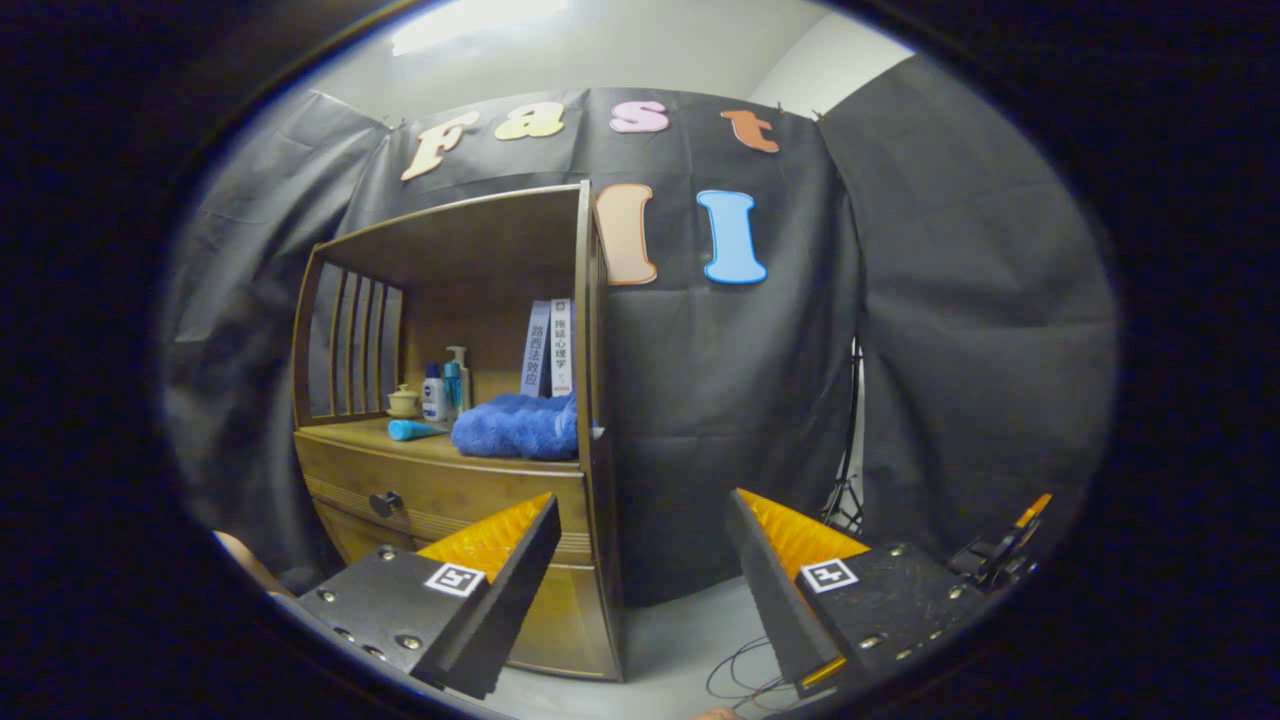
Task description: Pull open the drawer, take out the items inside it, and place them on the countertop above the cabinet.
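Two fingers: the gripper (640, 580) has them spread wide apart, nothing between them, held off from the cabinet (450, 470).
Drawer: the drawer (450, 495) is closed, its dark knob (386, 503) beyond the left finger; contents hidden behind the front.
Lower drawer: a second front below, mostly covered by the left finger.
Countertop: the countertop (360, 432) carries a blue towel (518, 428), heaped at its right end, and a blue tube (412, 430) lying just left of it.
Back of shelf: a small lidded pot (404, 401), bottles (447, 388) (exact count hard to tell) and two upright books (549, 348) behind the towel.
Floor: thin cables (745, 675) loop between the fingers; a stand's legs (845, 500) partly show beside the cloth wall.
Right finger: a dark clip-like object (1000, 550) beyond it, too cut off to identify.
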`<state>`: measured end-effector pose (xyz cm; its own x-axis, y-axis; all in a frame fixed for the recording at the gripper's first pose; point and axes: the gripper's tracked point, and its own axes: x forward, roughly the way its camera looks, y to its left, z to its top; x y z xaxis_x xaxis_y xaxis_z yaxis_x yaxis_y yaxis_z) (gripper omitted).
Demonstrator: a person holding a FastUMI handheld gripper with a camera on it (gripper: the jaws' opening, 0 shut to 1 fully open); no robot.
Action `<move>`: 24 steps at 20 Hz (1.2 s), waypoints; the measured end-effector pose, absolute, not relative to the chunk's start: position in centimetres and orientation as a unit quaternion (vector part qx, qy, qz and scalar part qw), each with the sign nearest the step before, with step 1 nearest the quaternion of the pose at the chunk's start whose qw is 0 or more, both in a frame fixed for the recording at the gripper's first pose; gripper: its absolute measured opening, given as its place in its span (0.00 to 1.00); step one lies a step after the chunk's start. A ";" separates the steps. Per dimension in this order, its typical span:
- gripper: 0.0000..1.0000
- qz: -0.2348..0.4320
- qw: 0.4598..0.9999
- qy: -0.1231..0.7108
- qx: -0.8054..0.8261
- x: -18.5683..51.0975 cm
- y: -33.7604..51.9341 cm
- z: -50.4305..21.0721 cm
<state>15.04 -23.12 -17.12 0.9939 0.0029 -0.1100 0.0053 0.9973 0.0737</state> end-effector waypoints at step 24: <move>0.99 0.020 0.992 0.113 0.061 11.6 -20.8 -20.6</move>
